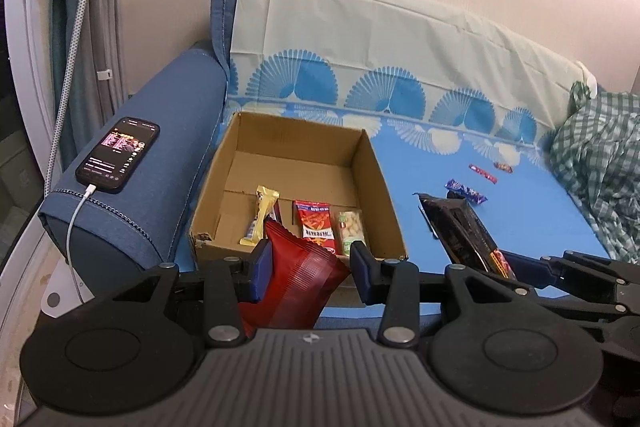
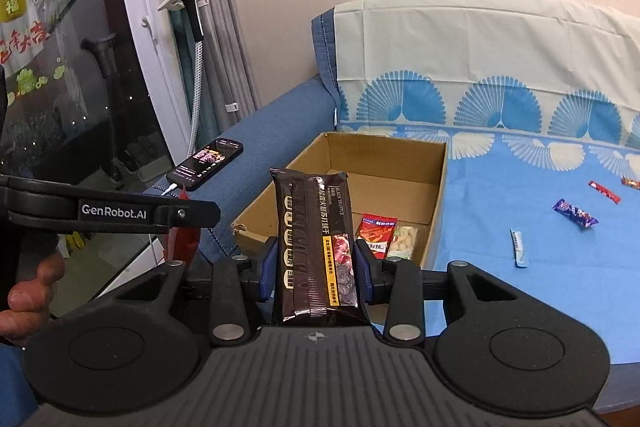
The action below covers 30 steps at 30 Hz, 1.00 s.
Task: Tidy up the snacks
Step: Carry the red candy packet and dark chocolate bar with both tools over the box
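Observation:
My left gripper [image 1: 308,263] is shut on a dark red snack bag [image 1: 298,279], held just in front of the near wall of an open cardboard box [image 1: 360,171]. Inside the box lie a yellow bar [image 1: 260,215], a red snack packet [image 1: 316,227] and a peanut packet [image 1: 352,233]. My right gripper [image 2: 316,269] is shut on a black cracker pack [image 2: 314,243], standing upright before the same cardboard box [image 2: 438,187]. In the left wrist view that black pack [image 1: 460,231] and the right gripper show at right. Loose candies [image 2: 574,213] lie on the blue sheet.
A phone [image 1: 118,155] on a charging cable rests on the blue sofa armrest [image 1: 160,131] left of the box. A green checked cloth [image 1: 600,163] is bunched at far right. A thin blue stick packet [image 2: 518,247] and red wrapper [image 2: 604,191] lie on the sheet. A person's hand [image 2: 28,291] holds the left gripper.

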Tool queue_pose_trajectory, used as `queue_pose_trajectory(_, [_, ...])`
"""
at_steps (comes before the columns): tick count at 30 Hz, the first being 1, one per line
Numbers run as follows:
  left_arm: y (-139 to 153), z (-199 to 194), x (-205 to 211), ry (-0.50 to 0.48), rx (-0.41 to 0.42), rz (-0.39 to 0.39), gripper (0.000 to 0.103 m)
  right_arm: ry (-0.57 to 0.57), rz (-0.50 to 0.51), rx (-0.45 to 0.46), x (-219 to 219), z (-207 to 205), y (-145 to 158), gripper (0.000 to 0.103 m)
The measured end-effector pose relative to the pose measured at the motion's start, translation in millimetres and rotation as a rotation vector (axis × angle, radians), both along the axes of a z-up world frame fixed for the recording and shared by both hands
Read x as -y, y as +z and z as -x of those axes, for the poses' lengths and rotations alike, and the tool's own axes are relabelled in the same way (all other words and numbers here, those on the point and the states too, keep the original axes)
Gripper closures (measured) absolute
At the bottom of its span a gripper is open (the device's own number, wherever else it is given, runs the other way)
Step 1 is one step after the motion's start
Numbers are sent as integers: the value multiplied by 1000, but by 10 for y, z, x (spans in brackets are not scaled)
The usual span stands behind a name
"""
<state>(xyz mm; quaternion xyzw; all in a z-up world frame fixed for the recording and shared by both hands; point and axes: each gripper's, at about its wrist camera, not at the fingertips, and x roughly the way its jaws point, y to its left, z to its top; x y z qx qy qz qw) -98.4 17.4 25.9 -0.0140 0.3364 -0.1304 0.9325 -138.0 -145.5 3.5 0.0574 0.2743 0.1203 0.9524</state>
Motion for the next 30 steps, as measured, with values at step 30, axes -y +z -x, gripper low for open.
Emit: queue_pose_trajectory(30, [-37, -716, 117, -17, -29, 29, 57, -50, 2, -70, 2, -570, -155, 62])
